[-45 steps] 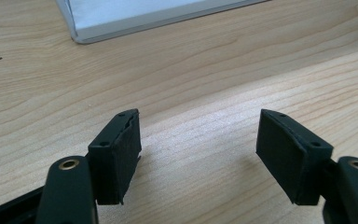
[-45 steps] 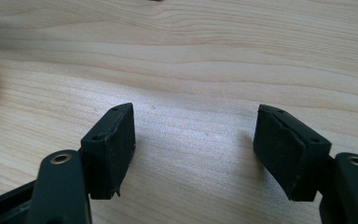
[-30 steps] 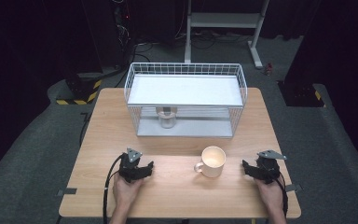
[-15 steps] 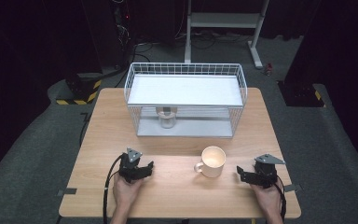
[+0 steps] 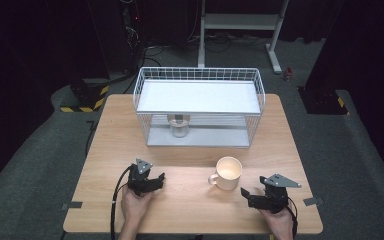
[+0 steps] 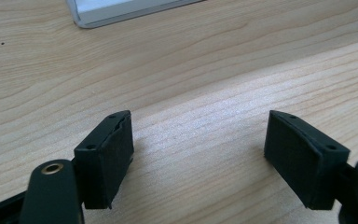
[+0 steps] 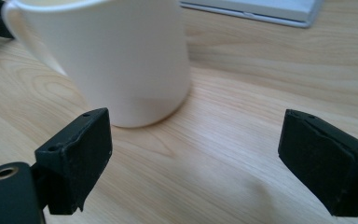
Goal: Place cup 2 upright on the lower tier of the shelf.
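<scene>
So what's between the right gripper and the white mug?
Nothing but bare wooden table. The right gripper, jaws open, faces the mug across a short gap, seen in the high view.

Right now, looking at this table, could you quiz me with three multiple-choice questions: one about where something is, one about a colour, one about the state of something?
1. Where does the glass jar stand?
A. On the rack's top shelf
B. On the lower level of the white wire rack
C. Beside the mug

2. What colour is the mug?
A. Cream white
B. Red
C. Black

3. How does the right gripper stand to the mug?
A. Shut on its handle
B. Lifting it off the table
C. Open, jaws apart, mug just ahead and untouched

Answers:
1. B: the high view shows the jar under the top shelf, on the bottom plate.
2. A: both the high view and the right gripper view show a pale cream body.
3. C: the right gripper view shows bare wooden table between the jaws, which have just been opening, with the mug ahead of the left one.
</scene>
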`<state>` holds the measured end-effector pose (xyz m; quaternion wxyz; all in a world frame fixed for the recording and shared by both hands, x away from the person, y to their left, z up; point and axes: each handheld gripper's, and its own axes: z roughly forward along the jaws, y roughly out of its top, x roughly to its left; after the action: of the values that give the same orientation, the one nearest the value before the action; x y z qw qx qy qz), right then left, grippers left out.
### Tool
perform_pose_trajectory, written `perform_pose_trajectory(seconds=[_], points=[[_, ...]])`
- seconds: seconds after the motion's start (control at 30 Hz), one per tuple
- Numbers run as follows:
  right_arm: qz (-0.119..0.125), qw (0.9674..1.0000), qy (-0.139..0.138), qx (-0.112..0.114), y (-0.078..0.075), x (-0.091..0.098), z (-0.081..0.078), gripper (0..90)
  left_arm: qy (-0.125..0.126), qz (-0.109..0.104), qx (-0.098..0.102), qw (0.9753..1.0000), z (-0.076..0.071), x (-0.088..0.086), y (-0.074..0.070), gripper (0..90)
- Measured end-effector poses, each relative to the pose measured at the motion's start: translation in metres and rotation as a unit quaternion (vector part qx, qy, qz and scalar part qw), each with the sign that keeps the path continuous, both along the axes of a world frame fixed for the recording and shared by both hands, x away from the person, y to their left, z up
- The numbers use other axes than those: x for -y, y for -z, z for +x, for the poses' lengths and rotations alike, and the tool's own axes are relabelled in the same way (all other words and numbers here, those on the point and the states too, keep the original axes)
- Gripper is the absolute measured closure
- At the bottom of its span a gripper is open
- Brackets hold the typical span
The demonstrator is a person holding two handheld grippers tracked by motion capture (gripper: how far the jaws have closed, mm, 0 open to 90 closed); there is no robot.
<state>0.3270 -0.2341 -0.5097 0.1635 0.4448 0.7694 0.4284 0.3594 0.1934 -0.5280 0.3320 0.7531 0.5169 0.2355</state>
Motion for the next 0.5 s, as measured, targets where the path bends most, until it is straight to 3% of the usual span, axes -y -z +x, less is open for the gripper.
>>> perform_pose_trajectory(seconds=[0.5], points=[[0.003, 0.9990, -0.034, 0.029, -0.020, -0.028, 0.006, 9.0, 0.000, 0.001, 0.001, 1.0000, 0.000, 0.000, 0.000, 24.7]])
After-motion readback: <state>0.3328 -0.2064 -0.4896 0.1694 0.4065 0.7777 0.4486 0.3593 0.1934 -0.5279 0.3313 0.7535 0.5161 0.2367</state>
